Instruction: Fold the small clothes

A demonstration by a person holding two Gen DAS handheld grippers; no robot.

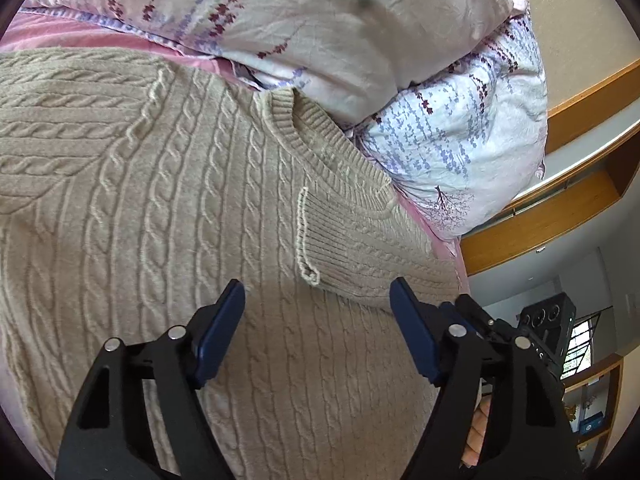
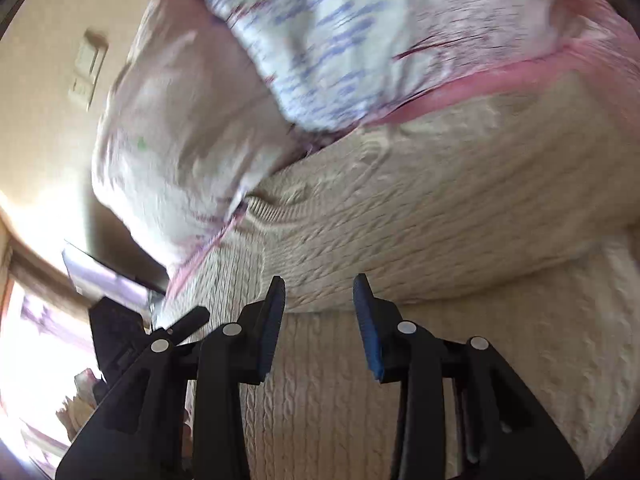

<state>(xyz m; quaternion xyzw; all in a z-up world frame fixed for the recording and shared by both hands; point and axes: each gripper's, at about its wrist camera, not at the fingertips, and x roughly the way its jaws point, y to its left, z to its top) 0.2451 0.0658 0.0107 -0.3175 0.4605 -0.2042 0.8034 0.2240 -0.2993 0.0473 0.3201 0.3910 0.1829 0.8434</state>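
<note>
Left wrist view: our left gripper [image 1: 318,304] hangs with jaws spread and empty over the beige cable-knit sweater [image 1: 168,216], its sleeve folded across ahead; our right gripper [image 2: 320,300], likewise parted, holds nothing, ready to pinch.

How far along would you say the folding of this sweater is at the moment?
Partly done: on the cable-knit sweater, one sleeve already lies folded across the chest, its cuff below the collar. Nothing is in hand; the left gripper and right gripper are both open above it. The remaining folds are left.
</note>
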